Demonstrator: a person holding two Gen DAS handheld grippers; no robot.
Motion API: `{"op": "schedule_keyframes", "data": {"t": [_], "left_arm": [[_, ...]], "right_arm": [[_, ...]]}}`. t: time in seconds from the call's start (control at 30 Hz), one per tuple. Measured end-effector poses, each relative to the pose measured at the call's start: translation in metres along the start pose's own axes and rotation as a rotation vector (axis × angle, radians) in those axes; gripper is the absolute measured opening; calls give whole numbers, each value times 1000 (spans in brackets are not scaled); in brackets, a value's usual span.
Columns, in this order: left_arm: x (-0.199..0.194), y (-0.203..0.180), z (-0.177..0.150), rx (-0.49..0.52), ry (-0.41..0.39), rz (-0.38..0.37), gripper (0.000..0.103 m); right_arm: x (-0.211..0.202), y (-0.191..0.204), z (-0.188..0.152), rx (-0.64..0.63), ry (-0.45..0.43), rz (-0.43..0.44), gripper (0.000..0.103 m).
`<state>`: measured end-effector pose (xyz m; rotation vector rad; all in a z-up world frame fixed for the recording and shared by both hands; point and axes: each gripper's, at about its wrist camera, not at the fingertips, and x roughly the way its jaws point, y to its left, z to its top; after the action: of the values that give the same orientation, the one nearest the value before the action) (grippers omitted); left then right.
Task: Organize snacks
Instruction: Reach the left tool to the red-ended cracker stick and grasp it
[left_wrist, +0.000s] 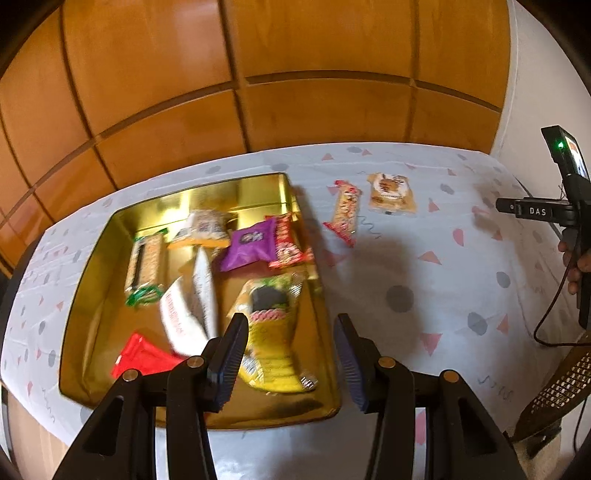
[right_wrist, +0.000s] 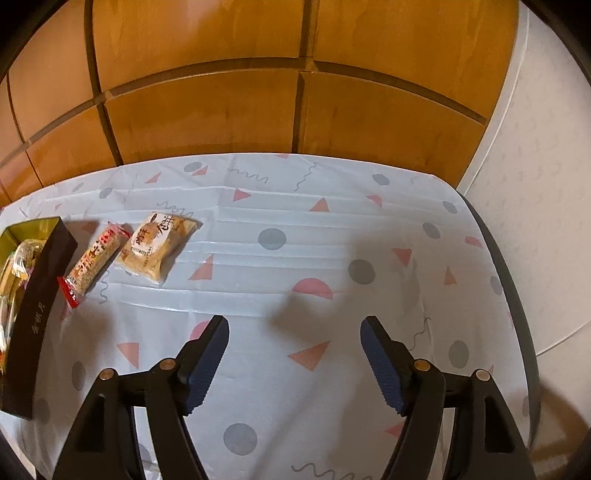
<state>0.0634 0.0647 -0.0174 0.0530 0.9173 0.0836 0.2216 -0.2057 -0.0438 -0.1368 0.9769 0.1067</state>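
Note:
A gold tin (left_wrist: 92, 302) on the patterned tablecloth holds several snacks, among them a purple packet (left_wrist: 251, 245), a red packet (left_wrist: 142, 356), a green-ended bar (left_wrist: 144, 266) and a yellow packet (left_wrist: 269, 339). My left gripper (left_wrist: 291, 319) hangs open above the tin's right side, with nothing gripped. To the right of the tin lie a long red-ended bar (left_wrist: 345, 212) (right_wrist: 96, 258) and a tan biscuit packet (left_wrist: 391, 194) (right_wrist: 159, 245). My right gripper (right_wrist: 295, 325) stands open over bare cloth, well to the right of both packets. The tin's dark outer wall (right_wrist: 37, 314) shows at the left edge.
Wooden panelling (right_wrist: 295, 110) rises just behind the table's far edge. A white wall (right_wrist: 535, 184) is at the right. A hand (left_wrist: 576, 266) holds the other black unit, from which a cable hangs. A wicker chair (left_wrist: 561, 387) stands off the table's right corner.

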Motion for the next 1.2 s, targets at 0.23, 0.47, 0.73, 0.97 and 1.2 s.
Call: {"op": "schedule_keyframes", "data": {"t": [0.23, 0.47, 0.73, 0.97, 1.2], "left_arm": [[23, -5, 52, 2, 37, -101, 48], [62, -37, 97, 110, 81, -149, 44], [129, -72, 123, 231, 179, -101, 44], [173, -81, 126, 272, 234, -42, 44], [154, -83, 104, 226, 216, -108, 29]], "right_arm": [[-5, -4, 3, 30, -14, 23, 76], [-14, -3, 6, 40, -48, 61, 76], [-21, -1, 6, 43, -68, 97, 78], [-23, 1, 7, 38, -73, 127, 79], [-24, 4, 6, 16, -92, 118, 79]]}}
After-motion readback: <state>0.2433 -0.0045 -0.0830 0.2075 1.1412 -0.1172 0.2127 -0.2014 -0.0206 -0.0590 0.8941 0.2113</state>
